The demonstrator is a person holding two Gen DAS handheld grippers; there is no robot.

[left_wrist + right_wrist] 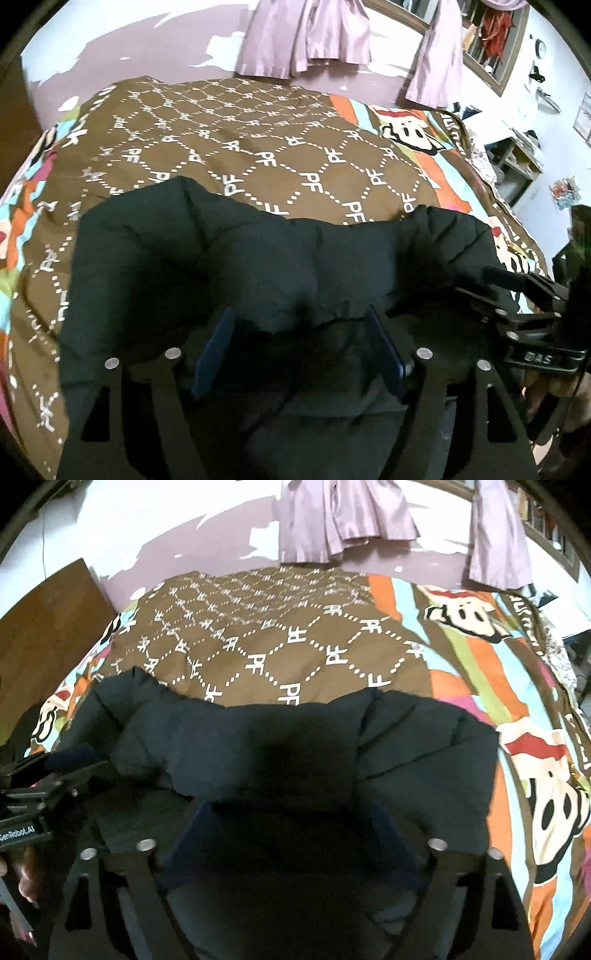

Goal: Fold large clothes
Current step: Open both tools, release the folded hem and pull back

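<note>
Looking down both wrist views, we find the jacket, a dark puffy one, lying on the bed, spread across the near half of the brown patterned cover, its far edge doubled over into a thick roll. We hold the left gripper above the near part of the jacket with its fingers spread; cloth lies under and between them, but the pads press on nothing. The right gripper hangs likewise over the jacket's right half, fingers wide apart and empty. We judge that both stand apart like this because a fold has been laid down and let go, so the padding can settle without being dragged. In the left view the other gripper shows at the right edge, beside the jacket's right corner, which tells us the two work side by side along one hem. The far half of the bed is kept bare, probably as room for the next fold.
</note>
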